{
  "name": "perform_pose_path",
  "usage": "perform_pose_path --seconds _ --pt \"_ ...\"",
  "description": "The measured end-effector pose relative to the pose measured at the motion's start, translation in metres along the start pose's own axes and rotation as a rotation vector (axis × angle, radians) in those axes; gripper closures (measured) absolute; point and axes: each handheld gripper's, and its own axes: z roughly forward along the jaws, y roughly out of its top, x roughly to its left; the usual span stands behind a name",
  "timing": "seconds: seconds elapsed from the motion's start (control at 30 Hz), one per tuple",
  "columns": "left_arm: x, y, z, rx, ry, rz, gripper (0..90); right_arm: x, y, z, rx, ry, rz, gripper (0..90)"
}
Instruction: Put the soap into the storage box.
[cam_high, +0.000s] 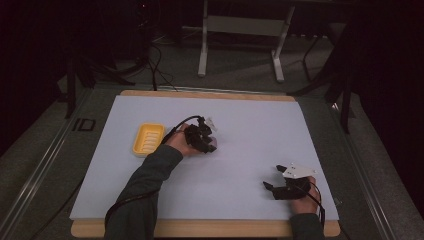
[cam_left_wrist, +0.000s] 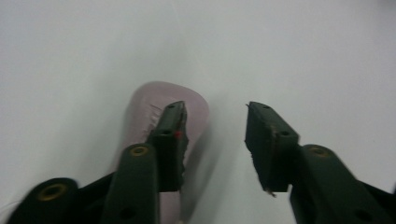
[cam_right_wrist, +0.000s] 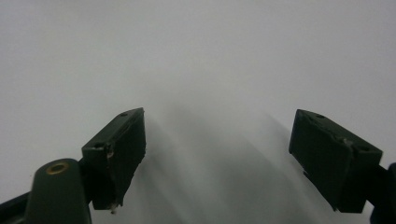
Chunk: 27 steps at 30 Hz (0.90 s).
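Observation:
A pale pink rounded bar (cam_left_wrist: 149, 100) lies on the white sheet, and in the high view the bar (cam_high: 212, 148) shows just under my left gripper (cam_high: 204, 137). In the left gripper view my left gripper (cam_left_wrist: 215, 112) stands open; one jaw hangs over the bar and the gap between the jaws holds nothing. A yellow ribbed dish (cam_high: 147, 138) sits to the left of that hand. My right gripper (cam_high: 274, 177) rests near the front right of the sheet, and in its own view the right gripper (cam_right_wrist: 218, 119) is wide open over bare white surface.
The white sheet (cam_high: 250, 125) covers a wooden board whose edge (cam_high: 210, 229) shows at the front. Dark floor, cables and a metal stand's legs (cam_high: 202, 60) lie beyond the far edge. A cable trails from each gripper along the forearm.

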Motion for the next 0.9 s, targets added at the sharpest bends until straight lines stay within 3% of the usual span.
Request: perform_pose_path --seconds 0.3,0.53,0.6,0.63,0.67,0.7,0.9 --pt "0.013 -0.002 -0.005 -0.035 0.012 -0.066 42.3 0.0 0.0 0.0 0.001 0.002 -0.002 18.3" --pt "0.022 -0.002 -0.003 -0.007 0.058 -0.08 26.5 0.001 0.001 0.001 0.014 -0.003 -0.016 18.3" --pt "0.024 -0.003 -0.002 -0.004 0.049 -0.084 24.5 0.002 0.001 0.001 0.015 -0.002 -0.018 18.3" --pt "0.027 -0.004 0.0 -0.007 0.033 -0.112 22.4 0.002 0.001 0.001 0.014 -0.002 -0.017 18.3" --pt "0.027 -0.004 0.0 -0.007 0.033 -0.112 21.6 0.002 0.001 0.001 0.013 -0.002 -0.017 18.3" --pt "0.029 -0.007 0.002 -0.017 0.007 -0.132 21.5 0.002 0.001 0.001 0.013 -0.002 -0.016 18.3" --pt "0.032 -0.011 0.013 0.038 0.006 -0.12 20.4 0.002 0.001 0.001 0.014 -0.001 -0.019 18.3"
